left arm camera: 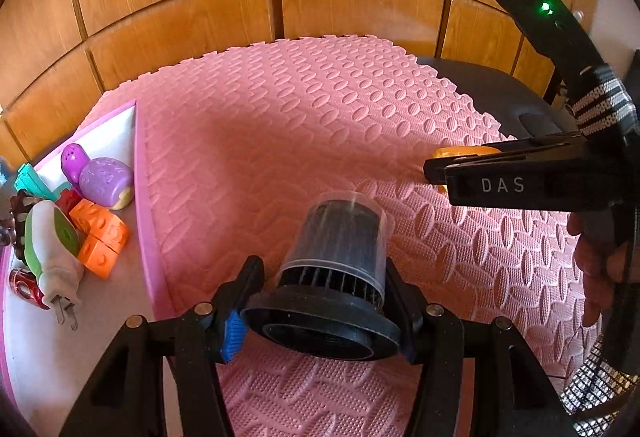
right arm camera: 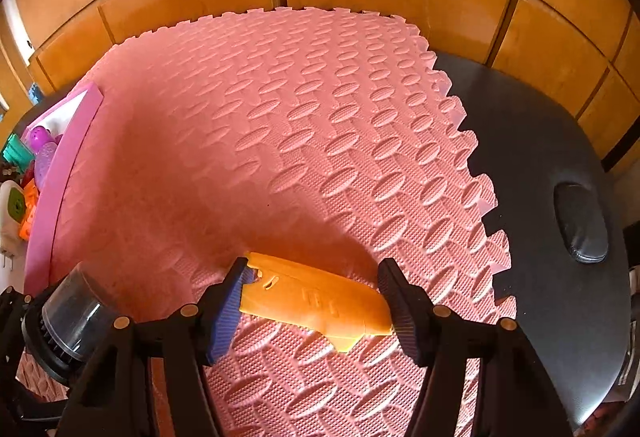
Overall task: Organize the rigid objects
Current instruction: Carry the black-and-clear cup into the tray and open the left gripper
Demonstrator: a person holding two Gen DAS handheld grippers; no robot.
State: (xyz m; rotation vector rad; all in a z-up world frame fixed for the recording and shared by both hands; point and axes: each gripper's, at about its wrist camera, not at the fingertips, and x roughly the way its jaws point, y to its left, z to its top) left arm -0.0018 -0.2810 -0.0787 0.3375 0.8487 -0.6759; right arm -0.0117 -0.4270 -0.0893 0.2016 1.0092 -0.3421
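Left gripper (left arm camera: 316,313) clamped on black vacuum filter (left arm camera: 336,261) at ribbed base, ready for carrying. Right gripper (right arm camera: 312,301) pads pinch orange plastic piece (right arm camera: 316,301) lengthwise on pink foam mat (right arm camera: 280,117). Beyond, pink tray (left arm camera: 140,205) collects sorted toys, likely destination.

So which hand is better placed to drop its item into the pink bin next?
Left. Its tool grips the black filter right beside the pink bin; the right tool, holding the orange piece, sits farther away.

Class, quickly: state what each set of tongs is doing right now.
Left tongs: closed on the black ribbed filter with clear plastic cap.
Right tongs: closed on the flat orange plastic piece.
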